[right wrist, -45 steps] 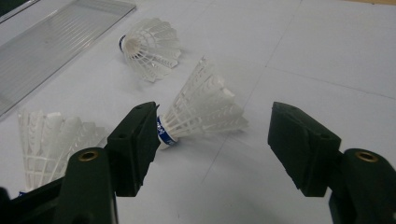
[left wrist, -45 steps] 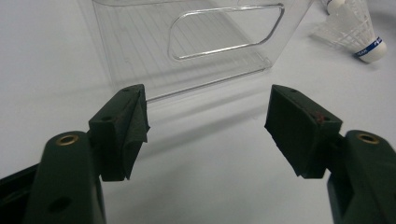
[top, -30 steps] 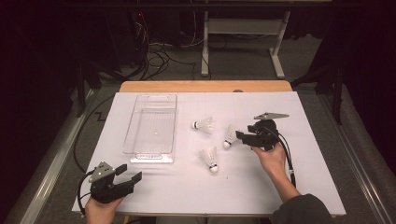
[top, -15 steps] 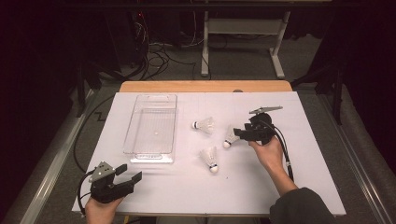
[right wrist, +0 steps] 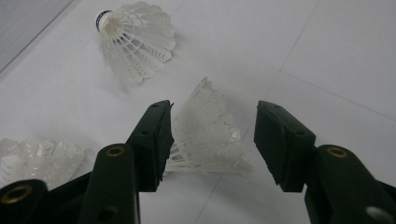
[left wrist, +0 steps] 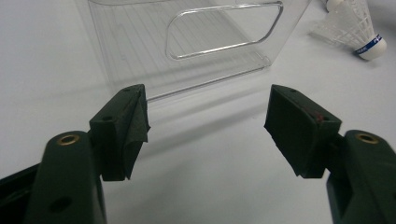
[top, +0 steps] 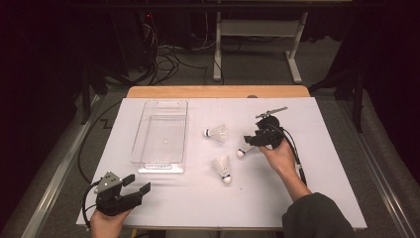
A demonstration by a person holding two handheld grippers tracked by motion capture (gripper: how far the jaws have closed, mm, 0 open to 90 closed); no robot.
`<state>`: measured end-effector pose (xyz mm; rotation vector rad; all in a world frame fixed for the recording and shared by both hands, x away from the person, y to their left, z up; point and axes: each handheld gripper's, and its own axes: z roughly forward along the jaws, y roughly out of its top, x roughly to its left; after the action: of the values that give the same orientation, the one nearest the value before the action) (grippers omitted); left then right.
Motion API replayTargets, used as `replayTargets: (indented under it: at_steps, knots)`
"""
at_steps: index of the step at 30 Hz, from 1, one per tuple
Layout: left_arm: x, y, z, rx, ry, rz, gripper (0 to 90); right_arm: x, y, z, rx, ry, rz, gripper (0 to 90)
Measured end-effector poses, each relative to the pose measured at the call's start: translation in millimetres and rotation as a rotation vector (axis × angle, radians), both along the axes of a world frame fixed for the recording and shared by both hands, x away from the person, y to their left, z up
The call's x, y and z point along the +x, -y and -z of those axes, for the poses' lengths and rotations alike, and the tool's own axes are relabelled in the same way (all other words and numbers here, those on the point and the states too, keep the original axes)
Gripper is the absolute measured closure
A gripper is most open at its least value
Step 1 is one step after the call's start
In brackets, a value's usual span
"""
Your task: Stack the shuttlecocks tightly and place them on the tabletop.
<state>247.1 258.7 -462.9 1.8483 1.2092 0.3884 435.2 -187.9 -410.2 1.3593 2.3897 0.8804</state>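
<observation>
White tabletop (top: 317,198) with 3 shuttlecocks; dark room behind; right hand-held gripper (top: 249,141) closing, unclenched, around 1 shuttlecock (top: 244,148)

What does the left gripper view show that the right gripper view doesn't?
Left gripper view: the clear plastic bin with its handle cutout, beyond the open, empty left claw.

Right gripper view: the right claw straddling a shuttlecock's feather skirt; its jaws have just been closing, with a gap still visible on one side. Another skirt lies at the frame's left edge.

Both: the white table surface and black jaws rising from the bottom.
</observation>
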Motion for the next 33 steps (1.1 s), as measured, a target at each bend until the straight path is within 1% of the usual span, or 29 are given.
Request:
replayTargets:
  at_steps: [4,11,13,26,33]
  knots:
    - [0.1,0.1,0.1,0.001,-0.001,0.001,31.0,2.0,-3.7,0.1,-0.016,-0.011,-0.008,50.5]
    - [0.0,0.1,0.0,0.001,0.000,0.001,31.0,4.7,-6.4,-0.3,-0.019,-0.024,-0.014,55.8]
    - [0.1,0.1,0.0,0.002,0.000,0.002,31.0,5.0,-6.6,0.1,-0.029,-0.029,-0.014,57.4]
    - [-0.1,0.7,0.0,0.001,0.001,0.004,31.1,4.6,-4.3,1.4,-0.025,-0.061,-0.029,68.7]
    - [-0.3,0.7,-0.1,-0.001,0.003,0.004,31.1,3.7,-2.1,0.6,-0.025,-0.069,-0.035,74.0]
